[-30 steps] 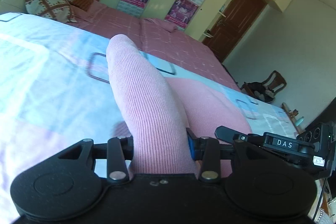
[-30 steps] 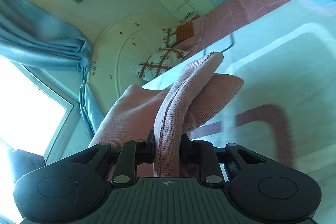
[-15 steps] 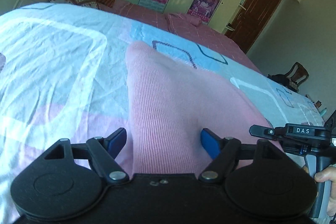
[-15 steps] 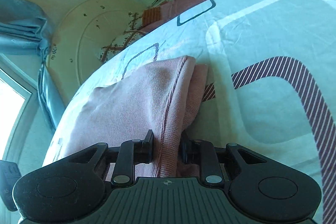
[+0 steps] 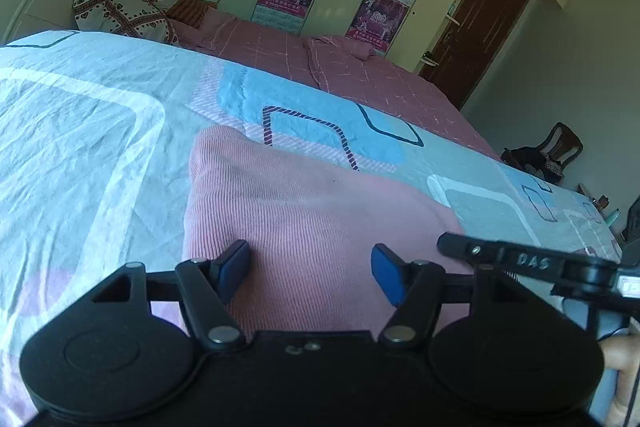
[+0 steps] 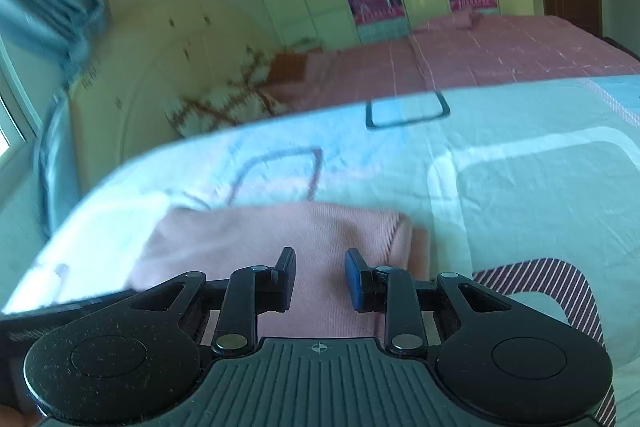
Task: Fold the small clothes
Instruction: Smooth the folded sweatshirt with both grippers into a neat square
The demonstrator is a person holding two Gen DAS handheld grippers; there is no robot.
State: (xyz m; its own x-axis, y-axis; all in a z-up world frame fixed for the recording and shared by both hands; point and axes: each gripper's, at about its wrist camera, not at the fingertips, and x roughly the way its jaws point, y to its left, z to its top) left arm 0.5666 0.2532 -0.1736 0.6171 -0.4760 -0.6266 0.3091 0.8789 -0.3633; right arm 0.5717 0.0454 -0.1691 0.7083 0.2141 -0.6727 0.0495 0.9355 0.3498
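Note:
A pink ribbed knit garment [image 5: 312, 203] lies folded flat on the light blue patterned quilt [image 5: 80, 147]. My left gripper [image 5: 310, 259] hovers over its near part. The blue pads stand well apart and are closing, and the cloth lies below them, not pinched. In the right wrist view the same garment [image 6: 260, 231] lies with its folded edge to the right. My right gripper [image 6: 320, 263] sits just over it, its jaws a little apart and opening, with nothing clamped. The right view is blurred by motion.
The quilt [image 6: 520, 187] covers a bed with a pink checked sheet [image 5: 360, 75] beyond and pillows [image 5: 120, 11] by the headboard. Wardrobes with posters line the far wall. A chair [image 5: 556, 151] stands at the right. A fingertip [image 5: 618, 351] shows at the right edge.
Both grippers have let go of the garment. A second ago it hung lifted and pinched in each; now it lies flat on the quilt. The right gripper has swung and rolled.

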